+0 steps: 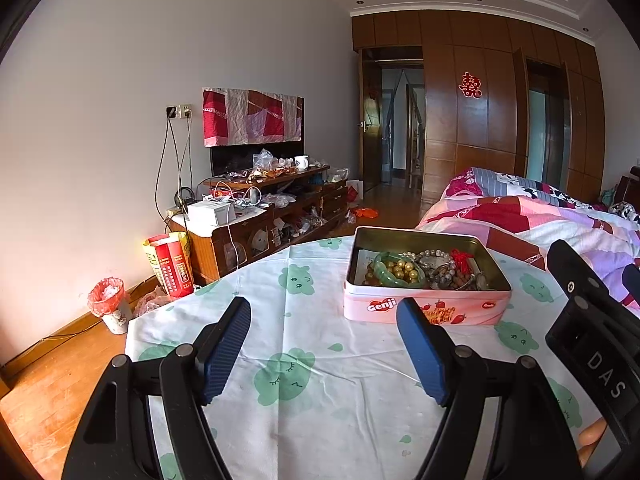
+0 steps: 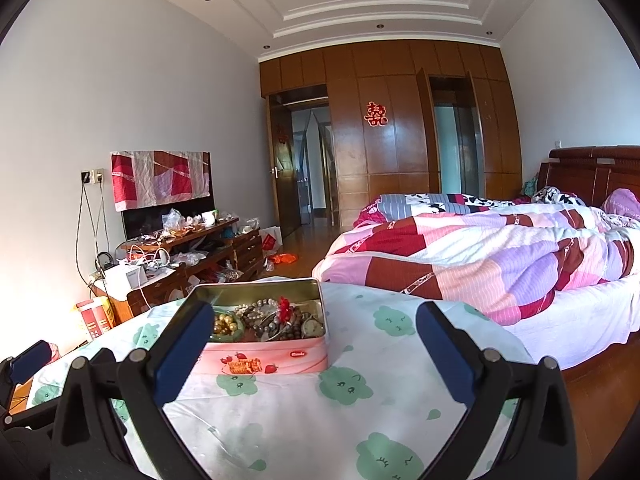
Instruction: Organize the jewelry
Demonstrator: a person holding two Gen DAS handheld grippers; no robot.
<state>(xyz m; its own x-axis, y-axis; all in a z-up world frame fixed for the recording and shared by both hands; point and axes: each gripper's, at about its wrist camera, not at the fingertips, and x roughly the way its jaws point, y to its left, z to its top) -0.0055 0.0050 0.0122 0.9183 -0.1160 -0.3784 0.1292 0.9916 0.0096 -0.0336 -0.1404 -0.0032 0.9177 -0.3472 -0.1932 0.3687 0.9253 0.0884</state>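
Note:
A pink open tin marked Genji stands on a table covered with a white cloth printed with green shapes. In the tin lie a green bangle, gold beads, brown and grey bead strings and a red tassel. My left gripper is open and empty, just short of the tin's front wall. The tin also shows in the right wrist view, with the jewelry inside. My right gripper is open and empty, to the tin's near right.
A bed with a pink and red quilt stands to the right of the table. A cluttered wooden TV cabinet lines the left wall. A red snack box and a small bin stand on the wooden floor. The right gripper's body shows at the right edge.

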